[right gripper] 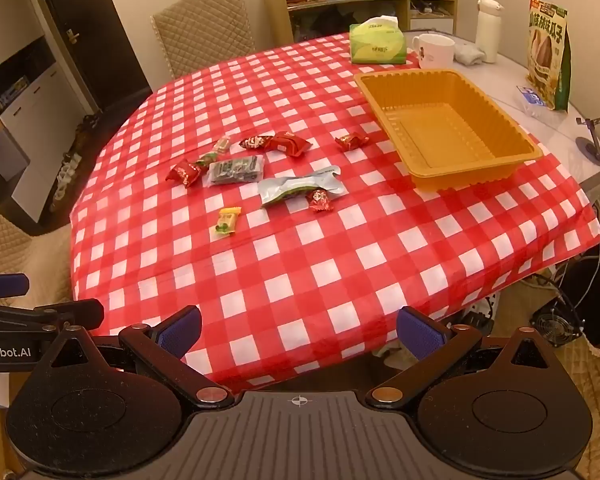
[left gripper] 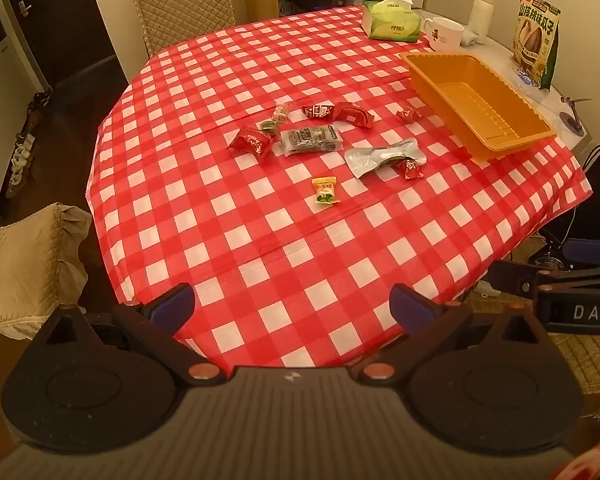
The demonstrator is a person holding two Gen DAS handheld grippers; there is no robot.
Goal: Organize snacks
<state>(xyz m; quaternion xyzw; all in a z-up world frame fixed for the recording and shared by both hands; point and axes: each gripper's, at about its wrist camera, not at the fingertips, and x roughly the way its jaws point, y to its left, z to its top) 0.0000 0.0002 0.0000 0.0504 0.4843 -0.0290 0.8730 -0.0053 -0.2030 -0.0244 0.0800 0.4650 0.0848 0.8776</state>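
Nine or so snacks [left gripper: 312, 140] scattered mid-frame on the checked table [left gripper: 300, 264]; none yet in the orange tray [left gripper: 480, 100], empty at upper right. Among them: a yellow candy [left gripper: 325, 190] lowest in the group, a silver pouch [left gripper: 384, 156] with a red candy [left gripper: 412, 170] touching its lower right edge, a dark packet [left gripper: 312, 142] left of that, more red wrappers above and to the left. Left gripper [left gripper: 291, 308] and right gripper [right gripper: 300, 332] both low in frame near the table's near edge, jaws spread wide, nothing between them. Apparently the very start: no piece picked. Next, likely a reach forward and down over one piece, perhaps the yellow candy as nearest, jaws straddling it flat before closing, then a carry up-right to the tray.
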